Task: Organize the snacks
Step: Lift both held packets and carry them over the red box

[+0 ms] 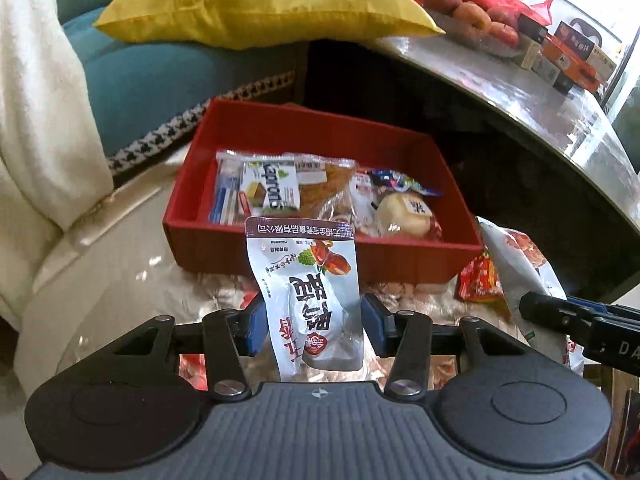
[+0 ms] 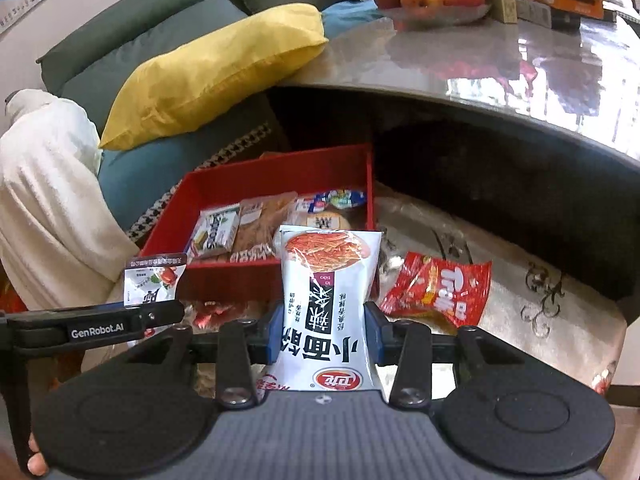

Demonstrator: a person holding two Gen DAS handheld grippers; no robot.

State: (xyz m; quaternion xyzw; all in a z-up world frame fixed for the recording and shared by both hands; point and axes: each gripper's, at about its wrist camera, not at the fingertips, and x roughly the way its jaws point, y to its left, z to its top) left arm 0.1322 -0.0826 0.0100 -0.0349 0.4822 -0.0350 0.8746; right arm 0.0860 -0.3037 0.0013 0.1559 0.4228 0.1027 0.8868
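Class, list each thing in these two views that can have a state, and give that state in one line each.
Left gripper: shut on the small white snack packet, held before the red box.
Right gripper: shut on the white noodle snack bag.
Red box: open, partly filled with snacks.
Red snack bag: lying loose outside the box.

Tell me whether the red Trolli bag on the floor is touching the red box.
Apart. The right wrist view shows the red Trolli bag lying right of the red box, with a strip of patterned floor covering plainly visible between them.
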